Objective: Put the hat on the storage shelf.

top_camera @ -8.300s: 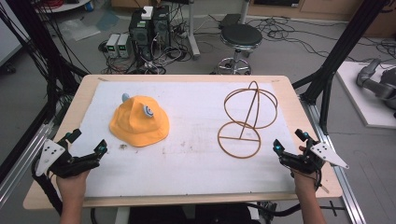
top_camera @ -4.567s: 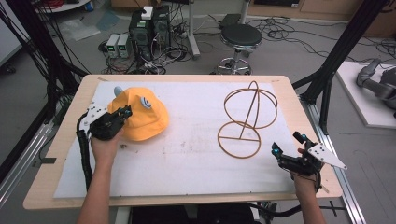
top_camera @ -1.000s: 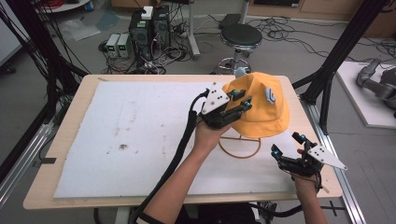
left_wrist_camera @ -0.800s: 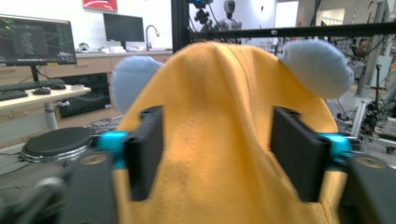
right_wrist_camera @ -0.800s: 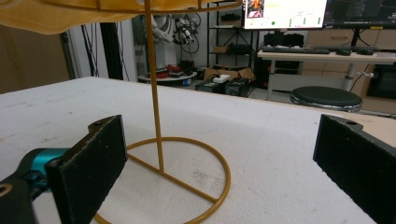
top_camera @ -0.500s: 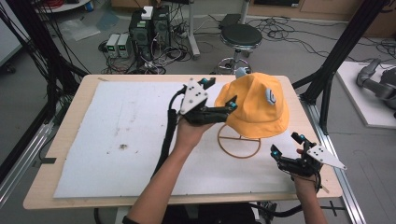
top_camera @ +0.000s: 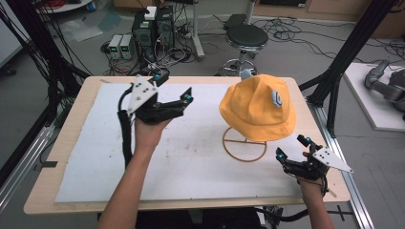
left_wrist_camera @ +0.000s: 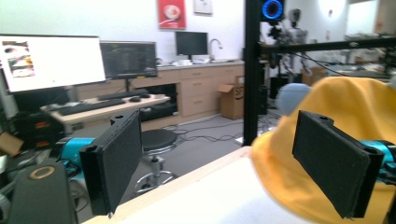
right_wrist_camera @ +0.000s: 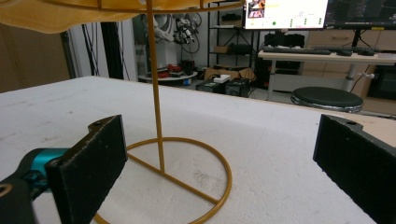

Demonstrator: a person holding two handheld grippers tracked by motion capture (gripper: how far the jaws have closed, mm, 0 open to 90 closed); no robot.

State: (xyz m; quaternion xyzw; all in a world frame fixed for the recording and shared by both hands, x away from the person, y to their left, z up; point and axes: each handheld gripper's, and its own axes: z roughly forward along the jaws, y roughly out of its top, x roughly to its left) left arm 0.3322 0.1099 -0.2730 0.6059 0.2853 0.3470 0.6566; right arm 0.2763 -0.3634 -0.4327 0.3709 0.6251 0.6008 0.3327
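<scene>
- The yellow hat (top_camera: 258, 107) sits on the gold wire stand (top_camera: 244, 150) at the right of the table (top_camera: 57, 191), its crown up and its brim hanging clear of the stand's ring base.
- The step in hand looks like letting go of the hat and drawing the left gripper (top_camera: 173, 88) away to the left. Done well, it would move straight out and level, so neither jaw snags the brim and tips the light stand.
- A glance at whether the hat hangs evenly would be wise, as the far brim cannot be judged from here.
- The left gripper is raised above the white mat (top_camera: 191, 162), left of the hat, with its jaws wide apart and nothing between them; in the left gripper view (left_wrist_camera: 231, 158) the hat lies just beyond the right-hand jaw.
- The right gripper (top_camera: 292, 147) is low at the near right corner, near the ring base, its jaws spread wide and empty; the right gripper view (right_wrist_camera: 219, 172) looks along the mat at the stand's upright rod.
</scene>
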